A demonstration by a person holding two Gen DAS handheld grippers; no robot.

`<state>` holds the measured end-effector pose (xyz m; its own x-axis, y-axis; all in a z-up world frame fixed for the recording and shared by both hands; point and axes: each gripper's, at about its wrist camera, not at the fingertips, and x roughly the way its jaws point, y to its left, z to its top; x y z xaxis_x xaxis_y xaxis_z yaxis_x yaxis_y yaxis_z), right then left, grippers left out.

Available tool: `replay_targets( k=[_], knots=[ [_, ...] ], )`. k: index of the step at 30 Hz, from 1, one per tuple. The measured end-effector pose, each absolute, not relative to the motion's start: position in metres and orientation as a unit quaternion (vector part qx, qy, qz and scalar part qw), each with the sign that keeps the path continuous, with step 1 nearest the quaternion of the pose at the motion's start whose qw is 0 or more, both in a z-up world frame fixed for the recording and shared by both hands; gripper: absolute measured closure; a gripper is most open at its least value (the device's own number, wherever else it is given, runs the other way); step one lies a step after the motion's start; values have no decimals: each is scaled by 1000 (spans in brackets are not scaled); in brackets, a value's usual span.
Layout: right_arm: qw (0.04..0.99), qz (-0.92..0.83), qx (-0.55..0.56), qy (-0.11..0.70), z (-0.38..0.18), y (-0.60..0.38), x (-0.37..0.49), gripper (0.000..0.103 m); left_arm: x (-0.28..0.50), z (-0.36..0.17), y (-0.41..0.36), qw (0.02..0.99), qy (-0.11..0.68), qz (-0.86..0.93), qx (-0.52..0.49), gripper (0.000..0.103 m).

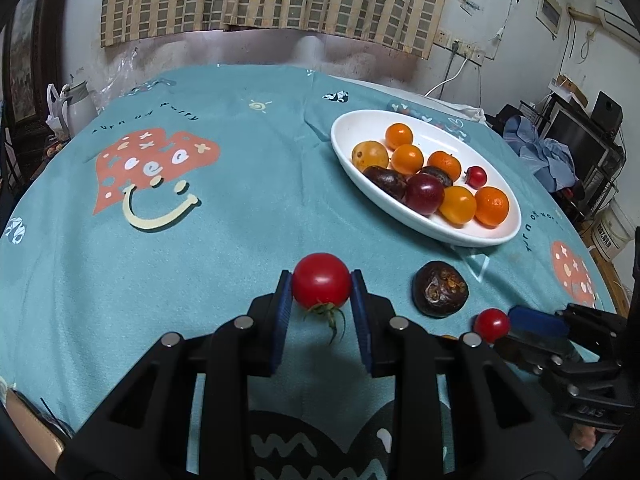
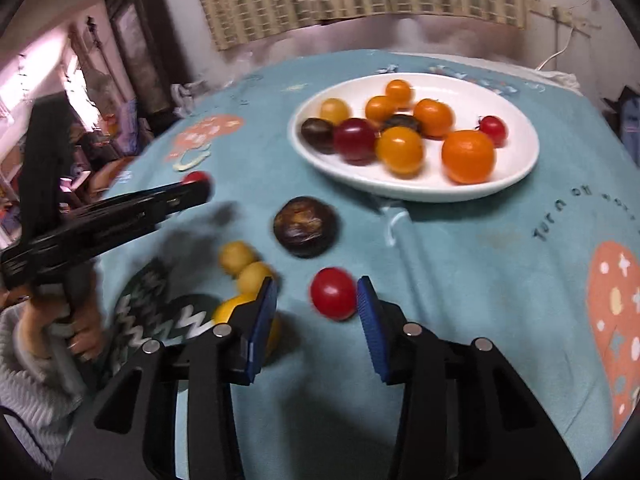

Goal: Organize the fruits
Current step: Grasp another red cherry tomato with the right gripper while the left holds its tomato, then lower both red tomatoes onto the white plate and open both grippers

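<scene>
A white oval ceramic plate (image 1: 424,216) on a teal printed tablecloth (image 1: 240,208) already holds about ten small fruits: glossy orange and yellow tomatoes, matte mandarins, dark purple ones and one tiny red tomato, so the sorting looks well along. Several pieces remain on the cloth. The left gripper (image 1: 322,286) has its blue ribbed pads pressed against both sides of a smooth, round red tomato (image 1: 321,280) with a green stem trailing underneath, held just above the cloth near the plate. The right gripper (image 2: 316,294) is spread wide around a smaller red cherry tomato (image 2: 333,293), which lies against the right pad only; nothing is gripped yet. Just beyond sits a dark, wrinkled, leathery fruit (image 2: 306,226), possibly a passion fruit, with a rough brown scar. To the left of the right gripper lie three small yellow tomatoes (image 2: 238,257), blurred and partly hidden. Judging by this, at least six fruits are left to place.
</scene>
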<state>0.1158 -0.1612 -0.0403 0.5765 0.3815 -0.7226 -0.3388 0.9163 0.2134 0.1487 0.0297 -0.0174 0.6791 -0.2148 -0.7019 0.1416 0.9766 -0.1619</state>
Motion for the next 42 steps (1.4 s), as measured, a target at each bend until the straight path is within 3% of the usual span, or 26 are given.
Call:
replay_targets(
  k=[7,10,14,23,31,42],
  knots=[
    [886,190,16,424,-46,-159,119,62,150,-19,28,913,394,-100,-44,73],
    [882,180,22,434,-52,-160,125,72,151,-23,25,910,401,-100,-36,73],
    [883,188,25,429,-51,-160,122,75,153,-27,24,908,408,-95,-30,73],
    [924,165,86,334,12,-212,108,75,159,8,8,918,380,-112,-25,74],
    [927,131,93,340,34,-231,179,75,236,45,-43,922,367,-125,11,74],
    [923,98,28,371,-4,-214,280,75,339,5,-59,907,407,-107,3,73]
  ],
)
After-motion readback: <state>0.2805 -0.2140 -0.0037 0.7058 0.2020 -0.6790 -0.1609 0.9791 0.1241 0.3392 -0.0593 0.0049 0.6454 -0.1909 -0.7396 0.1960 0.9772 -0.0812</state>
